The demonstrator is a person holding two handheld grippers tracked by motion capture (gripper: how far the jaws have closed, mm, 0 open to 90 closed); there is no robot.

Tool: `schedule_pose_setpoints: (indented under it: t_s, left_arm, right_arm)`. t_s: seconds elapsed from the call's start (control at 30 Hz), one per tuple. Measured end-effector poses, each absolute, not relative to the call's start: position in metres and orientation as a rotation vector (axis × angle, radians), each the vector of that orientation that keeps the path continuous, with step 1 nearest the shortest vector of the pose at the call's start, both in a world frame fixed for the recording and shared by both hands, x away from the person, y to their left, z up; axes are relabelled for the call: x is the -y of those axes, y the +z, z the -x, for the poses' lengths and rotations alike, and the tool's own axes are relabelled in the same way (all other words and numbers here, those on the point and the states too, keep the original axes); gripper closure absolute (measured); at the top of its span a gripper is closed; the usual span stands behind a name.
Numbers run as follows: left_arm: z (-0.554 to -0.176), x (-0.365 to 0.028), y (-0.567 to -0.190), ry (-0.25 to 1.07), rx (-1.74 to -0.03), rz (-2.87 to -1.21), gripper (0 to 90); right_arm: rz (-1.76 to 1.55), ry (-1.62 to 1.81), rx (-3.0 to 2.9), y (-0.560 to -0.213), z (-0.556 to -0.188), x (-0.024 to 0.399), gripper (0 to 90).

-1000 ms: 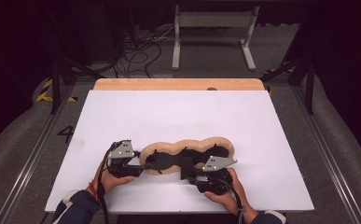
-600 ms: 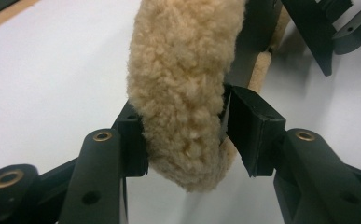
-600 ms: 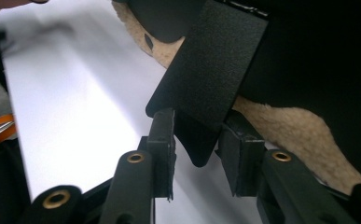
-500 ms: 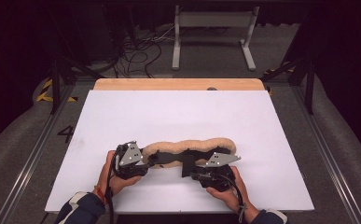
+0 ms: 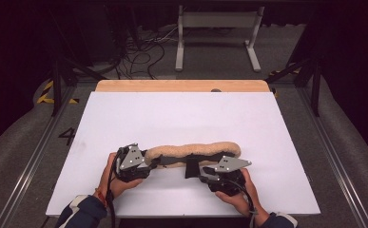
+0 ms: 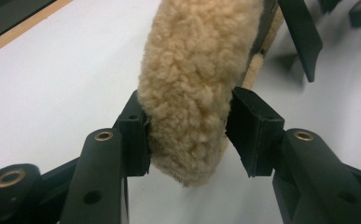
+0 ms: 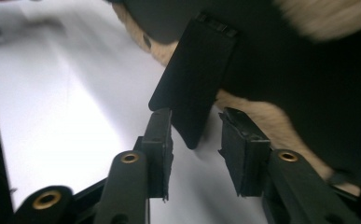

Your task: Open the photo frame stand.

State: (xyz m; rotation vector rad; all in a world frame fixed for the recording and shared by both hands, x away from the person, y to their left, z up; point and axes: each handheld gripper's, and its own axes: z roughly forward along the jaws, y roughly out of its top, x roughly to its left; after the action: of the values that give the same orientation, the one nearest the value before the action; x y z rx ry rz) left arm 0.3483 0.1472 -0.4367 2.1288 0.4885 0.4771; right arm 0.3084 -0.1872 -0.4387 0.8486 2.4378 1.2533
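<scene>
A dark room holds a white bench (image 5: 181, 118). A long tan fluffy fleece pad with black straps (image 5: 196, 151) lies near the front edge. The left tool (image 6: 187, 133) squeezes its left end. The right tool (image 7: 194, 140) is half open around a black strap (image 7: 192, 79). It looks like folding; next, the right tool should pinch the strap.

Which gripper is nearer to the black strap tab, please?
Right. The right gripper has the black strap tab hanging between its open jaws; the left gripper clamps the fleece pad's far end.

Bright white table (image 5: 181, 118) amid dark surroundings; right gripper view blurred, left sharp.
</scene>
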Motion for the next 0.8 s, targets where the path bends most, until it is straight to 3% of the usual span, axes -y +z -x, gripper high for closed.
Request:
schedule_pose_setpoints:
  t_s: [0.5, 0.8]
  left_arm:
    - [-0.343, -0.151, -0.436, 0.434, -0.480, -2.127, 53.1]
    - [-0.340, -0.154, -0.436, 0.428, -0.476, -2.128, 53.6]
  right_arm:
    - [-0.836, 1.233, -2.249, -0.413, -0.283, 0.252, 55.6]
    - [-0.962, 1.208, -2.188, -0.419, -0.297, 0.274, 49.1]
